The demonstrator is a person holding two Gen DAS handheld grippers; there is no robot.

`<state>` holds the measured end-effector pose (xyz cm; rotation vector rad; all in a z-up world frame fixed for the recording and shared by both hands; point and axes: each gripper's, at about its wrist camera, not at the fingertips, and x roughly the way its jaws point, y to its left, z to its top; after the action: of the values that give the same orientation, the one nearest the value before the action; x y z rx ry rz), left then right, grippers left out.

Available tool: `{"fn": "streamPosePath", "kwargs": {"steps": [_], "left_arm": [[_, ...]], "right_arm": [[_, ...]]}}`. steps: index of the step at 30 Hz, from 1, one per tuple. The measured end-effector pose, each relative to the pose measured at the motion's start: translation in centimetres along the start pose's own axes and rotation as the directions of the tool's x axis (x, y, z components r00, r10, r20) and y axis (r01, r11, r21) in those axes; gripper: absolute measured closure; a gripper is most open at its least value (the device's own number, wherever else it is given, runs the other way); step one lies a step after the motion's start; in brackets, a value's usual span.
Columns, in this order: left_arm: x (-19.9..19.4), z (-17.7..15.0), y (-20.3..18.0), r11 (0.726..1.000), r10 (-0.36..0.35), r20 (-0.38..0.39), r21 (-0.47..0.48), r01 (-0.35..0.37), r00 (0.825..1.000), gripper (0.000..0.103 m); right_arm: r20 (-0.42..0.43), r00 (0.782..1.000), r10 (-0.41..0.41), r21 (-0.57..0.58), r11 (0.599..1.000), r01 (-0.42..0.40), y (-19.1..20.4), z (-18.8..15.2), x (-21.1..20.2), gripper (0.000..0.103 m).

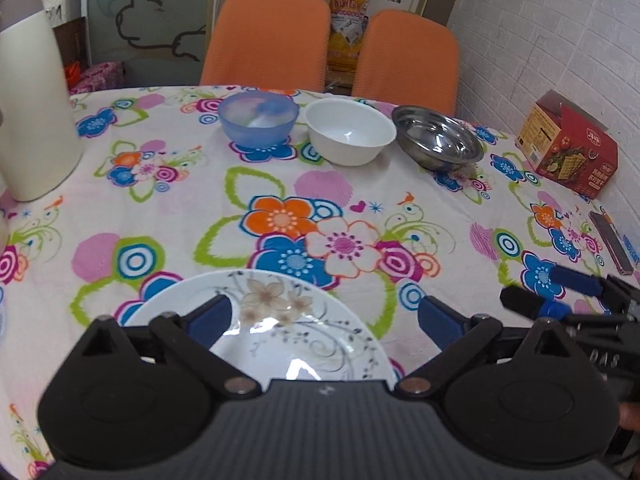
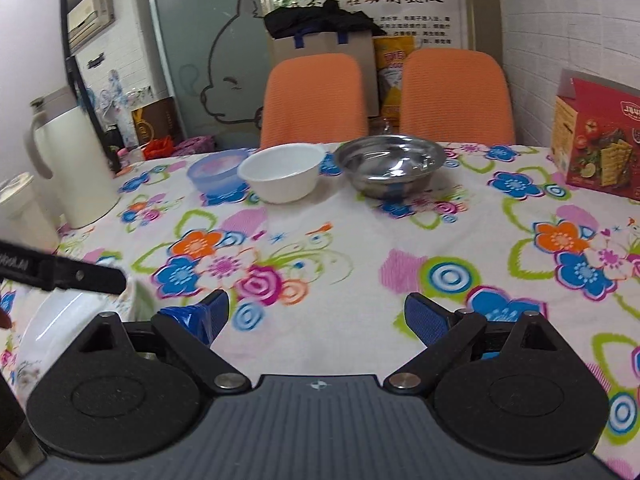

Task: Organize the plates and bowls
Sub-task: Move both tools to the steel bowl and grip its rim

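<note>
The left gripper [image 1: 324, 316] hung low over the table's near edge with its jaws spread wide, holding nothing; one blue pad [image 1: 210, 317] lay above the floral plate [image 1: 280, 320], the other beyond the plate's right rim over the bare flowered tablecloth [image 1: 180, 200]. The plate sat flat near the front edge, directly under that gripper. The right gripper [image 2: 318, 316] was held level just to the right of it, jaws likewise wide and empty above the cloth; in the left wrist view its black body carried pale letters too blurred to read with confidence. In the right wrist view the left gripper's black finger crossed the lower left corner with partly cut-off white lettering. A dark phone [image 1: 610, 242] lay flat near the right edge. Farther back, towards the far edge, three bowls stood in a row: the blue plastic bowl [image 1: 258, 120] at the left, the white bowl [image 1: 350, 130] just beside it, and the steel bowl [image 1: 438, 138] at the right, all upright and empty-looking. A cream thermos jug [image 1: 34, 120] stood at the left edge and a red cracker box [image 1: 570, 146] with Chinese print, too small to read, at the far right corner. Behind the table stood two orange chairs [image 1: 266, 36], and a wall poster [image 2: 362, 2] showed large Chinese characters.
</note>
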<state>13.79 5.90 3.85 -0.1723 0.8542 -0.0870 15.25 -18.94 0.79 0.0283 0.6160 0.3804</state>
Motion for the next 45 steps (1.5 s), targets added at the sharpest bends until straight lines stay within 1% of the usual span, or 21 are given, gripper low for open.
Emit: {"fn": "streamPosePath", "kwargs": {"steps": [2, 5, 7, 9, 12, 13, 15, 17, 18, 20, 22, 25, 27, 33, 37, 39, 40, 41, 43, 45], "left_arm": [[0.8, 0.6, -0.9, 1.0, -0.005, -0.013, 0.009, 0.005, 1.0, 0.005], [1.2, 1.1, -1.8, 1.0, -0.013, -0.014, 0.026, 0.014, 1.0, 0.005], [1.2, 1.2, -1.8, 0.999, -0.009, -0.012, 0.032, 0.01, 1.0, 0.005], [1.1, 1.4, -1.3, 1.0, 0.005, -0.012, 0.03, -0.004, 1.0, 0.005], [1.0, 1.6, -0.1, 0.999, 0.036, -0.015, 0.019, -0.036, 0.999, 0.005], [1.0, 1.6, 0.4, 0.999, 0.044, -0.016, 0.015, -0.044, 0.999, 0.005], [1.1, 1.8, 1.3, 0.998, 0.061, -0.015, 0.001, -0.061, 0.998, 0.005], [1.2, 2.0, 2.2, 0.997, 0.073, -0.013, -0.015, -0.073, 0.997, 0.005], [1.2, 2.1, 2.5, 0.997, 0.072, -0.012, -0.022, -0.072, 0.997, 0.005], [1.3, 2.2, 2.9, 0.997, 0.063, -0.012, -0.036, -0.063, 0.998, 0.005], [1.2, 2.1, 3.1, 0.998, 0.05, -0.01, -0.039, -0.051, 0.999, 0.005], [0.8, 1.7, 3.1, 0.999, 0.036, -0.002, -0.034, -0.036, 0.999, 0.004], [0.6, 1.6, 3.2, 0.999, 0.033, 0.005, -0.039, -0.033, 0.999, 0.004], [-0.1, 1.3, 3.3, 0.999, 0.0, 0.022, -0.053, 0.002, 1.0, 0.004], [-0.1, 1.3, 2.5, 0.999, -0.02, 0.018, -0.031, 0.02, 1.0, 0.004], [0.2, 1.7, 1.7, 0.999, -0.038, 0.004, -0.016, 0.038, 0.999, 0.004], [0.4, 2.1, 1.3, 0.999, -0.05, -0.003, -0.006, 0.05, 0.999, 0.004], [0.7, 2.7, 0.5, 0.998, -0.065, -0.007, 0.01, 0.065, 0.998, 0.004], [1.7, 3.9, -0.9, 0.996, -0.081, -0.013, 0.032, 0.081, 0.997, 0.004], [3.1, 5.6, -2.4, 0.995, -0.095, -0.02, 0.034, 0.096, 0.995, 0.004]], "right_arm": [[-0.004, 1.0, -0.026, 0.016, 1.0, 0.026, -2.4, 2.4, 1.6, 0.021], [-0.011, 0.997, -0.082, -0.008, 0.997, 0.082, -5.0, 6.7, 5.2, 0.021], [-0.059, 0.991, -0.116, -0.028, 0.993, 0.115, -6.4, 9.6, 8.8, 0.021], [-0.115, 0.982, -0.146, -0.045, 0.989, 0.142, -7.3, 11.7, 12.4, 0.021], [-0.194, 0.96, -0.204, -0.101, 0.977, 0.187, -7.7, 13.4, 16.7, 0.021], [-0.223, 0.949, -0.221, -0.117, 0.973, 0.199, -7.9, 13.6, 18.0, 0.021], [-0.269, 0.936, -0.228, -0.133, 0.971, 0.198, -8.1, 13.9, 19.7, 0.021], [-0.309, 0.916, -0.256, -0.161, 0.963, 0.215, -8.3, 14.0, 21.1, 0.021], [-0.322, 0.908, -0.267, -0.171, 0.96, 0.222, -8.4, 13.9, 21.5, 0.021], [-0.356, 0.887, -0.296, -0.188, 0.952, 0.242, -8.5, 14.2, 22.5, 0.021], [-0.386, 0.874, -0.295, -0.191, 0.953, 0.237, -8.6, 13.9, 22.9, 0.021], [-0.418, 0.862, -0.286, -0.175, 0.957, 0.233, -8.9, 13.7, 22.5, 0.021], [-0.459, 0.845, -0.275, -0.173, 0.96, 0.218, -8.9, 13.6, 22.2, 0.021], [-0.558, 0.802, -0.214, -0.206, 0.972, 0.116, -8.0, 12.1, 19.9, 0.021], [-0.574, 0.802, -0.167, -0.213, 0.976, 0.051, -7.3, 10.0, 16.7, 0.021], [-0.564, 0.811, -0.156, -0.229, 0.973, 0.027, -6.9, 8.8, 15.2, 0.021], [-0.552, 0.82, -0.15, -0.236, 0.972, 0.019, -6.6, 8.3, 14.4, 0.021], [-0.526, 0.838, -0.146, -0.234, 0.972, 0.023, -6.6, 8.0, 13.7, 0.021], [-0.451, 0.881, -0.143, -0.2, 0.978, 0.057, -6.8, 7.6, 12.4, 0.021], [-0.373, 0.918, -0.137, -0.156, 0.984, 0.083, -7.4, 7.3, 11.3, 0.021]]}}
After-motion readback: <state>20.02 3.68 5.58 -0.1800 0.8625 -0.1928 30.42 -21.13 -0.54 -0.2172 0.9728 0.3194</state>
